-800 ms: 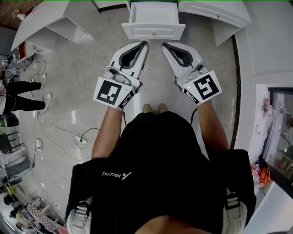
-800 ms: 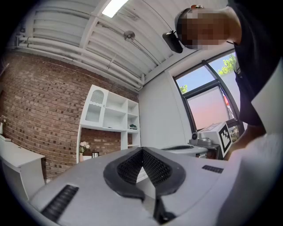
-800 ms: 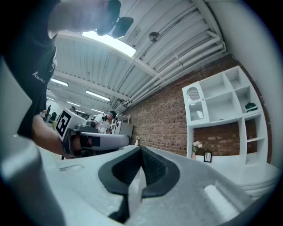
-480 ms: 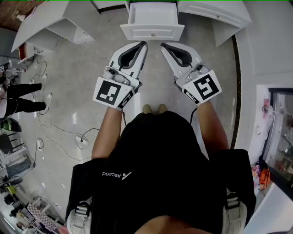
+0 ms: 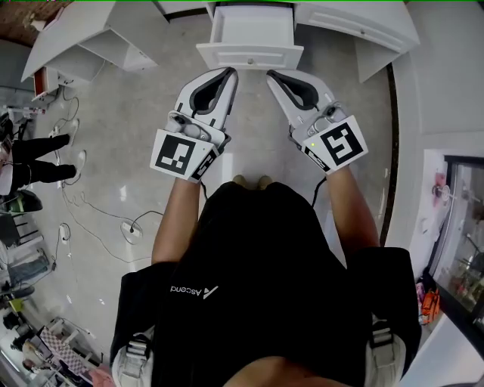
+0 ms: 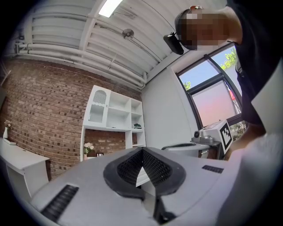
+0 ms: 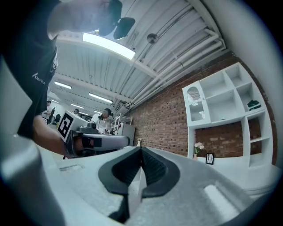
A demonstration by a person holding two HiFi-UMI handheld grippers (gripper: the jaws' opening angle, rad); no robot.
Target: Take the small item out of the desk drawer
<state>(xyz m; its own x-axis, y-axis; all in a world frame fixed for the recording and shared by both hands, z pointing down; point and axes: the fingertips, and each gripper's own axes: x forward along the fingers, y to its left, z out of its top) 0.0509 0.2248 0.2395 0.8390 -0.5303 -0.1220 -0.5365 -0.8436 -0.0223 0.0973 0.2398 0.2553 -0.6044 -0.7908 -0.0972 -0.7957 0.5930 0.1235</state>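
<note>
A white desk drawer [image 5: 249,36] stands pulled out at the top of the head view, with a small knob on its front panel. Its inside looks white and I make out no small item in it. My left gripper [image 5: 229,73] sits just below the drawer front, left of centre, shut with nothing between its jaws. My right gripper [image 5: 273,75] is beside it on the right, also shut and holding nothing. Both point toward the drawer. In the two gripper views the tips of the left gripper [image 6: 142,151] and the right gripper [image 7: 141,151] meet.
White desk tops [image 5: 355,23] flank the drawer left and right. Cables [image 5: 128,223] trail over the grey floor at the left. A bystander's legs [image 5: 34,155] stand at the far left. A white shelf unit [image 6: 115,126] against a brick wall shows in both gripper views.
Both grippers have kept their places below the drawer. The head view has shifted slightly, and the left gripper sits a little further left.
</note>
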